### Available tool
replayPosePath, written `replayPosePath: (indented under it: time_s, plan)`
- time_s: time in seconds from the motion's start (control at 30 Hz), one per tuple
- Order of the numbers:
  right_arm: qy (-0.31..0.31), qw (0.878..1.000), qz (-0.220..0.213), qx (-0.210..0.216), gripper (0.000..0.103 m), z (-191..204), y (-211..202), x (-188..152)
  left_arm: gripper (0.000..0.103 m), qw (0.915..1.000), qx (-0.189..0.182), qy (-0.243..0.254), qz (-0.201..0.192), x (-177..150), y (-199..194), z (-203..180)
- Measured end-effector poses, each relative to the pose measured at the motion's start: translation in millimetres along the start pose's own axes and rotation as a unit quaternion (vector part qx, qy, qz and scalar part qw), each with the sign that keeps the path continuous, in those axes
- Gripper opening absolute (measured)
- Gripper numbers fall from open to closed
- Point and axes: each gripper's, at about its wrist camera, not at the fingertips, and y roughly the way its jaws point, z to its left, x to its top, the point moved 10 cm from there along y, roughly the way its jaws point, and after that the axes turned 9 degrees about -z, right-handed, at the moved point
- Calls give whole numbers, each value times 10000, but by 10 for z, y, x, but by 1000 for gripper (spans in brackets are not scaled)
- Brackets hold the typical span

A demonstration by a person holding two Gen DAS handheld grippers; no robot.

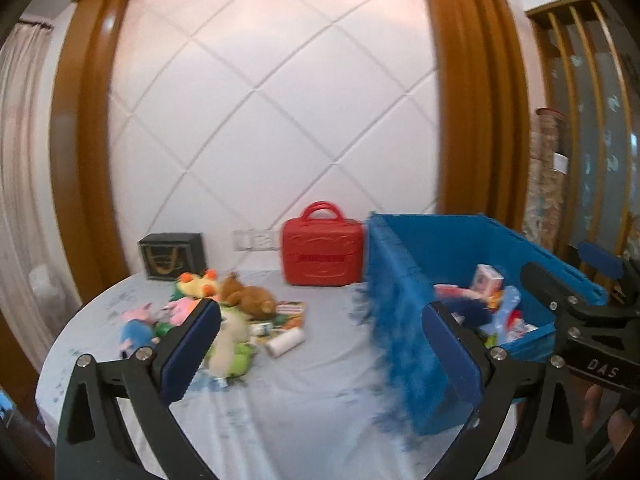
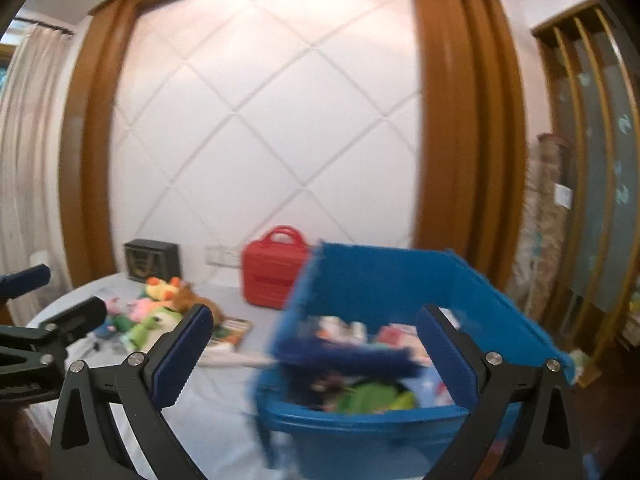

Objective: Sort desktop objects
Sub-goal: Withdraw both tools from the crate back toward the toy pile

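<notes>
On the bench (image 1: pixel 304 392) a heap of plush toys (image 1: pixel 208 312) lies on the left side, with a roll (image 1: pixel 284 342) and a flat booklet (image 1: pixel 290 308) just to its right. A crate (image 1: pixel 404 312) stands on the right part of the bench, with packets and toys (image 1: pixel 490 300) inside it. Behind, against the wall, a small framed box (image 1: pixel 172 256) stands at the back left and a carry case (image 1: pixel 322 248) stands upright at the back centre, just left of the crate's far corner. A wall socket plate (image 1: pixel 256 239) sits between the box and the case.
</notes>
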Motion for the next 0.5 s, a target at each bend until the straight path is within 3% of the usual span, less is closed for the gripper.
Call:
replayPosePath:
  time_s: [0.3,0.5]
  plan:
    - [-165,9991,151,369,103,1514,165,12,102,9978,459,289,391,-287,47,1547]
    - [-298,9965,609,479,103,2070,392,-214,102,9915,774,-94,1039,-727,217,2351]
